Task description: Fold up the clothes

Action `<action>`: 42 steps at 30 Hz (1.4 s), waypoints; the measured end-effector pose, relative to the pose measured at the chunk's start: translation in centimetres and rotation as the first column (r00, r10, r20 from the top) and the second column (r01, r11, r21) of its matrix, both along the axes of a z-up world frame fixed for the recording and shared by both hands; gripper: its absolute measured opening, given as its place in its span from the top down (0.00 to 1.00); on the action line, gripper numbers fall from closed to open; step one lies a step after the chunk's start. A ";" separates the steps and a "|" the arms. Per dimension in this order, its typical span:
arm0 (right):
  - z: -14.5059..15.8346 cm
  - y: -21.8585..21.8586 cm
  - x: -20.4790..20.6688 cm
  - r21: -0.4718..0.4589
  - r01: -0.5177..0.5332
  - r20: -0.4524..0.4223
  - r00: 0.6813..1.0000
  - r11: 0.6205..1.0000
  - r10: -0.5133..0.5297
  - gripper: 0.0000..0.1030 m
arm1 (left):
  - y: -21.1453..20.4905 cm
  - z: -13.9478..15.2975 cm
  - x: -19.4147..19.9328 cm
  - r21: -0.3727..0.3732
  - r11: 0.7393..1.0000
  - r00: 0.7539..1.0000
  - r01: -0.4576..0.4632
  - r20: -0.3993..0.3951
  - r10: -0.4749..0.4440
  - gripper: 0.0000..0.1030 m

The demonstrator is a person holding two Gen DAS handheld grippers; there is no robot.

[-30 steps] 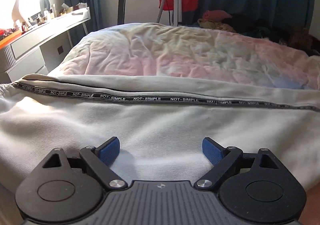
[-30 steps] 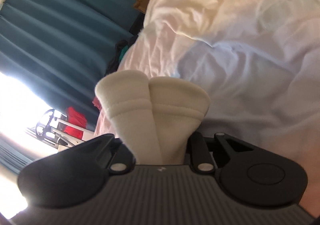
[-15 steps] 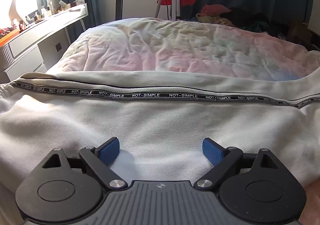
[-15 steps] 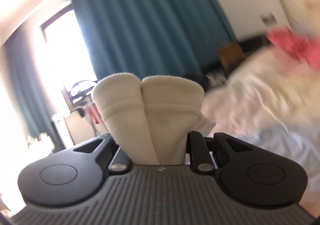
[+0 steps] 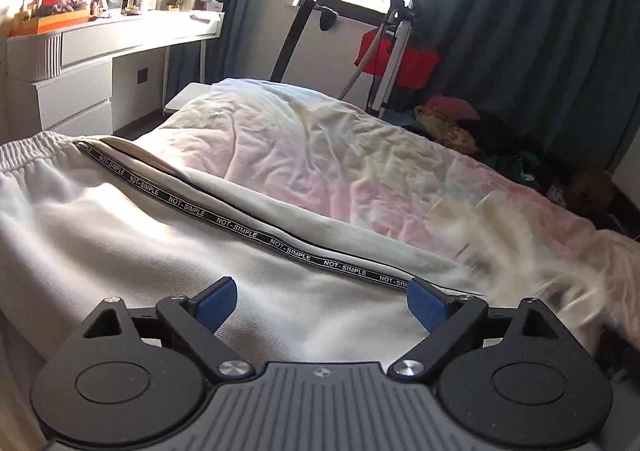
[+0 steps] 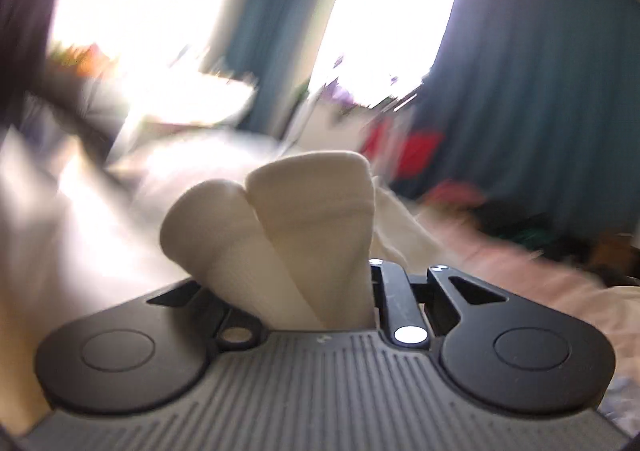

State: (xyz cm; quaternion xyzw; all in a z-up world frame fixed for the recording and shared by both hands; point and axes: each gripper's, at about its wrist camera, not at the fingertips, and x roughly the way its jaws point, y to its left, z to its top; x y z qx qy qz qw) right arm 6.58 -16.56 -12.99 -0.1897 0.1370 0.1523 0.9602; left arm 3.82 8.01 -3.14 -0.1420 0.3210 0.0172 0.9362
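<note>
Trousers (image 5: pixel 168 251) cuffs (image 6: pixel 280 235), gripped in right gripper (image 6: pixel 304 291) jaws, now swing toward 9 o'clock, folding over; left gripper (image 5: pixel 322 301) jaws stay open.

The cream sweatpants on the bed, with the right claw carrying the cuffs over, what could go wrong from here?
1. The right claw pinches only the two bunched cuffs; mid-swing, judging by the blur, they might slip free.
2. The left claw is open over the sweatpants, apparently not gripping them, so the waistband end could drag and skew the fold.
3. The quilt is rumpled, so creases may form.
</note>
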 end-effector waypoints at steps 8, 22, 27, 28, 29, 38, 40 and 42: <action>-1.1 2.3 -0.1 -0.064 -0.033 -0.055 0.998 0.997 0.029 0.83 | 0.9 -0.6 0.2 -0.084 0.996 1.000 0.028 0.010 -0.027 0.09; 1.5 4.4 -0.3 0.137 -0.108 -0.310 0.939 0.985 0.146 0.36 | 1.2 -1.4 1.4 -0.122 0.988 0.995 0.100 0.023 -0.098 0.10; 3.9 1.5 -3.5 0.299 -0.131 -0.379 0.892 0.945 0.244 0.22 | 0.3 -1.5 1.3 -0.117 0.984 0.991 0.137 0.027 -0.135 0.10; 4.5 0.7 -3.6 0.320 -0.108 -0.380 0.896 0.941 0.232 0.22 | 0.1 -1.5 1.1 -0.121 0.982 0.989 0.146 0.027 -0.144 0.10; 5.0 -0.2 -3.9 0.338 -0.079 -0.382 0.899 0.938 0.213 0.22 | -0.1 -1.5 0.9 -0.126 0.980 0.988 0.156 0.028 -0.153 0.10; 4.7 -9.7 -1.0 0.254 0.515 -0.412 0.824 0.819 -0.390 0.22 | -4.0 -2.1 -0.4 -0.127 0.936 0.945 0.327 0.031 -0.326 0.12; 3.5 -11.0 0.5 0.278 0.566 -0.457 0.788 0.776 -0.411 0.22 | -5.2 -2.8 0.0 -0.102 0.936 0.941 0.336 -0.016 -0.339 0.16; 2.2 -11.8 1.2 0.301 0.598 -0.509 0.760 0.743 -0.405 0.22 | -6.0 -3.6 0.3 -0.081 0.935 0.935 0.346 -0.052 -0.351 0.22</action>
